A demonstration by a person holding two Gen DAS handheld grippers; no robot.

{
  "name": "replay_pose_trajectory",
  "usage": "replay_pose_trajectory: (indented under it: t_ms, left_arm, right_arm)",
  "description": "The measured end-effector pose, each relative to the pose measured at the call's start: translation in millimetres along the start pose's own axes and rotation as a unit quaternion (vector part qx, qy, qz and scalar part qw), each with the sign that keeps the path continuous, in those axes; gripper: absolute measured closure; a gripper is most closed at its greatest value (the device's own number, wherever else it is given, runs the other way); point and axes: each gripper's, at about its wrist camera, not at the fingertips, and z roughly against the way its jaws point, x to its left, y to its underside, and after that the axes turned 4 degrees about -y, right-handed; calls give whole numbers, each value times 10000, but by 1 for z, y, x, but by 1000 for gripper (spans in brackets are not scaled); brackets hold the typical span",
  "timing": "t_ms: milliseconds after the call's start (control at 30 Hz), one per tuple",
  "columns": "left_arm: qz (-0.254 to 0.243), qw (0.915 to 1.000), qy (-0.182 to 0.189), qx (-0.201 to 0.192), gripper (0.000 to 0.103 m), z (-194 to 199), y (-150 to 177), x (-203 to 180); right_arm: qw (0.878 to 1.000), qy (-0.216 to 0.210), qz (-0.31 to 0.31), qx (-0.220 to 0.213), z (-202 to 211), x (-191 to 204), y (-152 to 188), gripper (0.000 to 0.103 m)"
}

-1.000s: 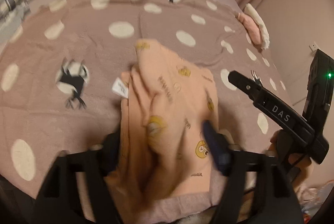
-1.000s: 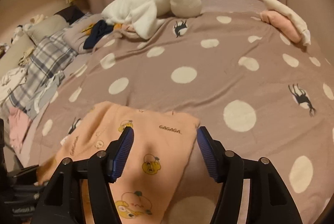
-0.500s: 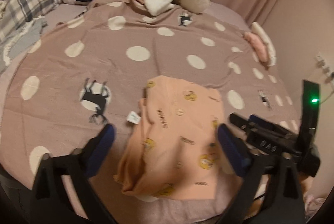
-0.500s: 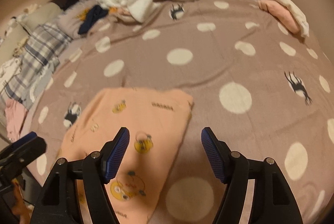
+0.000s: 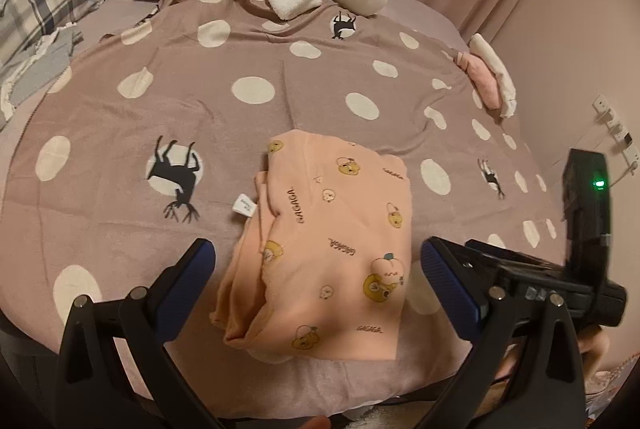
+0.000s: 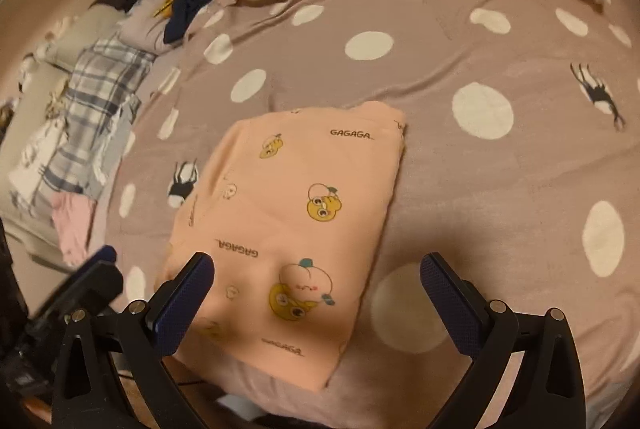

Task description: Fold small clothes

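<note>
Letting go of the peach top (image 5: 332, 249), folded into a neat block near the front edge of the bed (image 5: 248, 133).

Both tools hang just above it now. The left gripper (image 5: 316, 277) has its jaws as wide as they go, after opening a moment ago; the cloth sits in the gap below, but neither pad presses it. The right gripper (image 6: 316, 293) is the same story, jaws freshly spread and empty over the near corner of the top. To finish this well, I'd say lift straight up so nothing snags, then tidy the left side, where the layers and a white tag (image 5: 244, 207) poke out. A light press there should square it before it joins the folded pile (image 5: 490, 81) at the far right.
</note>
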Motion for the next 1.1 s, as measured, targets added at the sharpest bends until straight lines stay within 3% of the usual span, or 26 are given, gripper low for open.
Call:
replay_pose_trajectory:
  t_ms: [100, 233, 300, 467, 633, 833, 967, 1100]
  left_arm:
    - [-92, 9999, 37, 25, 0, 3, 2, -3]
    - [-33, 9995, 304, 114, 0, 10, 4, -2]
    - [-69, 9996, 244, 131, 0, 14, 5, -2]
    - [-375, 9988, -261, 164, 0, 15, 9, -8]
    - [-302, 9991, -8, 290, 0, 13, 9, -3]
    - [-251, 9990, -174, 329, 0, 10, 9, -4]
    - [-251, 9990, -152, 339, 0, 10, 9, -5]
    - [-228, 9989, -139, 379, 0, 7, 9, -5]
  right_arm:
    - [9997, -103, 212, 27, 7, 9, 0, 1]
    - [9972, 277, 631, -274, 22, 24, 6, 1]
    - [9957, 217, 838, -318, 27, 26, 6, 1]
    - [9975, 74, 570, -408, 26, 20, -1, 1]
    - [9956, 452, 786, -221, 20, 25, 6, 1]
    - [9986, 27, 307, -433, 32, 11, 1, 1]
    - [9979, 367, 279, -459, 29, 11, 2, 1]
    - [9981, 320, 400, -343, 23, 16, 4, 1]
